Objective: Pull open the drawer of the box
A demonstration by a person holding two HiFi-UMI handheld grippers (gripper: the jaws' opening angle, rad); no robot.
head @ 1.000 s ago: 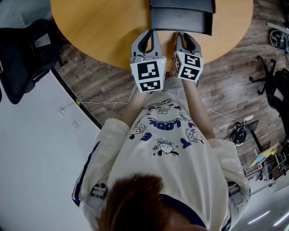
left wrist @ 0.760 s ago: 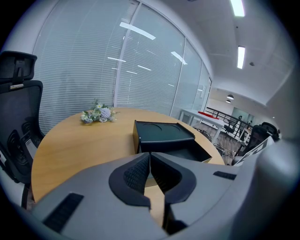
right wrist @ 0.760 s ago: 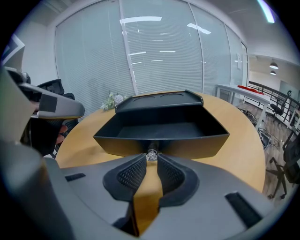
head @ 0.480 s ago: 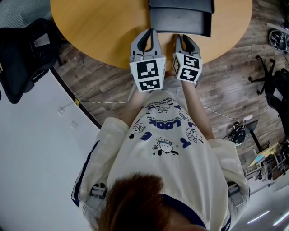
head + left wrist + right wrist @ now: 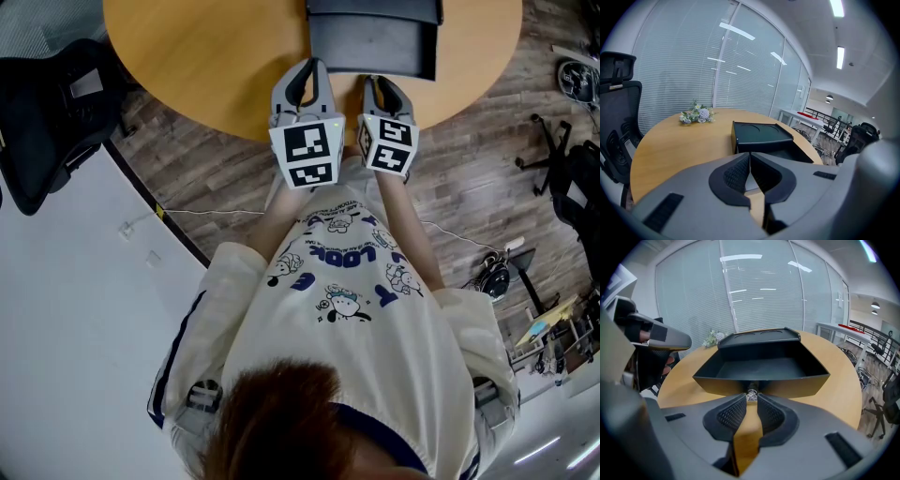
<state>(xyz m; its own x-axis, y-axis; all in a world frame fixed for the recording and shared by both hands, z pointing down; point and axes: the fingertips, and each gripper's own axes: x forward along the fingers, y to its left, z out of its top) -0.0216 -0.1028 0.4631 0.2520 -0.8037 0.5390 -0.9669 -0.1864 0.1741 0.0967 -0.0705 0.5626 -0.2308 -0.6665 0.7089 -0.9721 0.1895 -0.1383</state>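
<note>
Between the tips of the right hand-held gripper [image 5: 751, 399] sits the drawer's small knob [image 5: 751, 393], pinched. Just ahead, the drawer [image 5: 761, 367] stands out of the box [image 5: 759, 337], empty inside. Thin hold: a crooked tug could slip it off. Left hand-held gripper [image 5: 750, 155] is clenched on nothing.

The person's left grey two-jaw gripper [image 5: 306, 67] [image 5: 750, 155] points forward, its dark ribbed jaws pressed together at the tips with nothing between them. The right grey two-jaw gripper [image 5: 380, 81] [image 5: 752, 398] sits just beside it (nearly parallel), jaws pinched on a small silvery knob [image 5: 752, 394]. Both bare forearms [image 5: 270, 223] reach forward, close together.
</note>
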